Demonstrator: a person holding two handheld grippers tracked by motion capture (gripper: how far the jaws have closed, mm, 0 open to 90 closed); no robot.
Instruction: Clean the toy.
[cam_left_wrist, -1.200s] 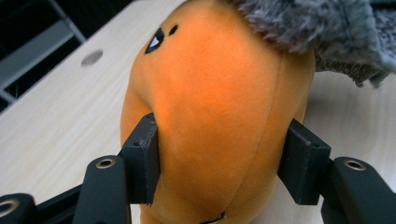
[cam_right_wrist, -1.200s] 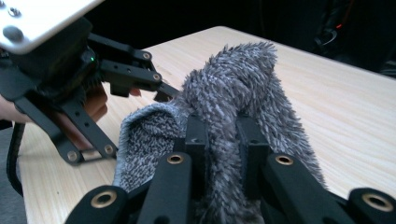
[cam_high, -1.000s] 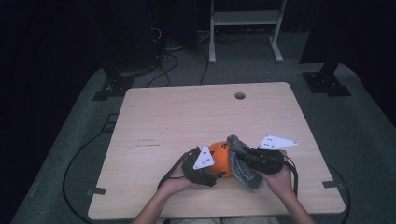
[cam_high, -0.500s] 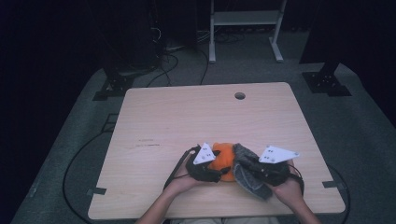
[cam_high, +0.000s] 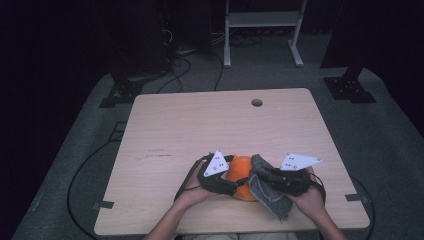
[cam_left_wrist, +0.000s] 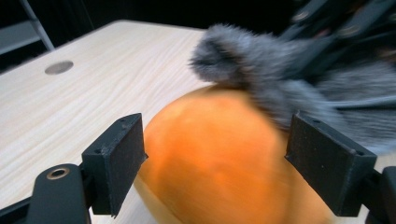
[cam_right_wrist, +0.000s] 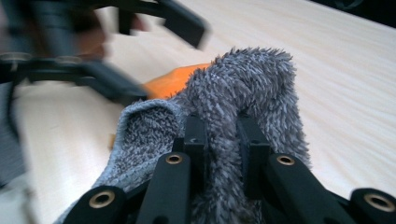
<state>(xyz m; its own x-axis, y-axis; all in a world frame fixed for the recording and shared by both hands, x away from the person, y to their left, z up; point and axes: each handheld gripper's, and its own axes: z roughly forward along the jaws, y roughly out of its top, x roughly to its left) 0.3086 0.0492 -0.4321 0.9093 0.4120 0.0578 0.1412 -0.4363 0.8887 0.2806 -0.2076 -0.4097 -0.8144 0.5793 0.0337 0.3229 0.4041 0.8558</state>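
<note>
Orange fruit (cam_high: 241, 176) sits near the table's (cam_high: 210, 125) front edge, between my left gripper's (cam_left_wrist: 215, 163) pads, which flank it, jaws set wide around it; I cannot tell if they touch. My right gripper (cam_right_wrist: 223, 140) is clamped narrow on a fold of grey fuzzy cloth (cam_right_wrist: 243, 93). Over the last second I have brought that cloth in from the right onto the fruit's top, so I judge wiping is underway.
</note>
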